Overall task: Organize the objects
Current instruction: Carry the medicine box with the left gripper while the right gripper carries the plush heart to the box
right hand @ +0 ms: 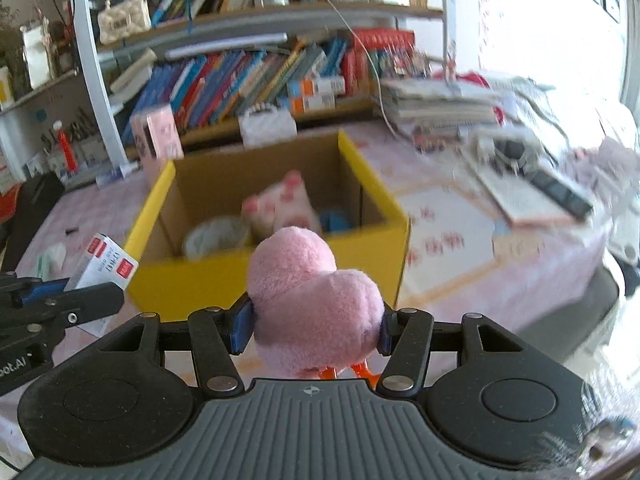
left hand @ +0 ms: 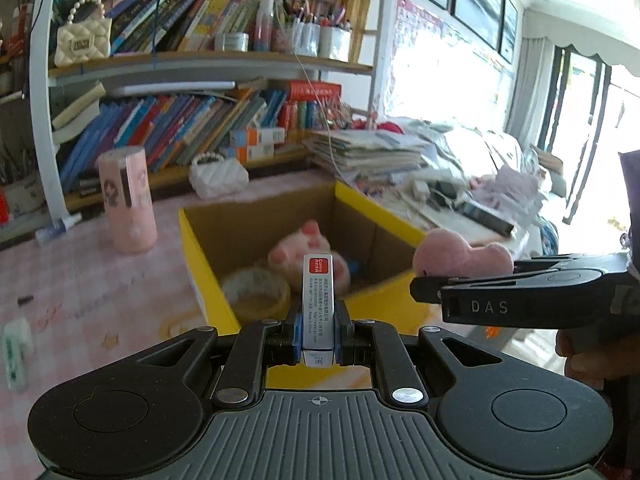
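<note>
My left gripper (left hand: 318, 332) is shut on a small white box with a red label (left hand: 318, 304), held upright just in front of the near wall of the yellow cardboard box (left hand: 200, 264). My right gripper (right hand: 312, 330) is shut on a pink plush toy (right hand: 312, 300) with orange feet, near the box's front wall (right hand: 208, 284). The right gripper with the plush (left hand: 460, 258) shows at the right in the left wrist view. The white box (right hand: 104, 268) and left gripper show at the left in the right wrist view. Inside the box lie a pink-and-white plush (left hand: 308, 250) and a tape roll (left hand: 256, 290).
A pink cylinder container (left hand: 128, 200) and a white quilted purse (left hand: 218, 176) stand behind the box on the pink tablecloth. Bookshelves (left hand: 200, 64) run along the back. Stacked papers (left hand: 368, 148), a remote (right hand: 560, 192) and clutter lie at the right. A small white-green item (left hand: 16, 352) lies at left.
</note>
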A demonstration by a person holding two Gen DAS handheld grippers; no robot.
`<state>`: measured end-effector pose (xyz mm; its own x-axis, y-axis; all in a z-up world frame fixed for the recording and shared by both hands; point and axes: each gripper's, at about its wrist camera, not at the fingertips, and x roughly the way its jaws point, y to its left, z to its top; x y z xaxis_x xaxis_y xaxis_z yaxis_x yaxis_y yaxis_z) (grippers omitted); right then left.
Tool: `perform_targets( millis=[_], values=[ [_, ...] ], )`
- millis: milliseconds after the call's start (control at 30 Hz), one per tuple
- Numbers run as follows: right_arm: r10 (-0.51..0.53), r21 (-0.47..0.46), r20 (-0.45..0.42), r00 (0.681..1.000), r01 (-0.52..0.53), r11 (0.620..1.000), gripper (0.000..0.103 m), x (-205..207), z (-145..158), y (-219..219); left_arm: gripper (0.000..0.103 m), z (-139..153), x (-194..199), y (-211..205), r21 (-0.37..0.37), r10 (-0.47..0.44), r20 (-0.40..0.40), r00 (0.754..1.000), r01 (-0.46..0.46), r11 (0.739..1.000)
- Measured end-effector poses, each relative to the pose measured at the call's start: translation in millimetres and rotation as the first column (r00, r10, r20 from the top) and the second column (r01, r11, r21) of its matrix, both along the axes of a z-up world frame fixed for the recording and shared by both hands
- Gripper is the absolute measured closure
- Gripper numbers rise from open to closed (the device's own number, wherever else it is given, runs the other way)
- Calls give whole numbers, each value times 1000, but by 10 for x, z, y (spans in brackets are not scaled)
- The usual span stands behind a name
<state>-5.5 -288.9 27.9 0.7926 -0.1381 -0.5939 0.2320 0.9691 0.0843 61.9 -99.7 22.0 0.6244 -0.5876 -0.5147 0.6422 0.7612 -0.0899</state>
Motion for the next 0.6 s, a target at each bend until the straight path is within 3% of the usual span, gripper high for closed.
perform_targets(
  millis=[267, 600],
  values=[
    [86, -29, 51, 995, -85, 996, 50, 623, 141, -280, 90, -60, 415, -295, 8, 66, -9, 998, -66, 998],
    [223, -42, 8, 975, -222, 974, 50, 1280, 20, -345, 90, -347, 794, -556, 91, 129, -84, 988, -122, 988]
  ],
)
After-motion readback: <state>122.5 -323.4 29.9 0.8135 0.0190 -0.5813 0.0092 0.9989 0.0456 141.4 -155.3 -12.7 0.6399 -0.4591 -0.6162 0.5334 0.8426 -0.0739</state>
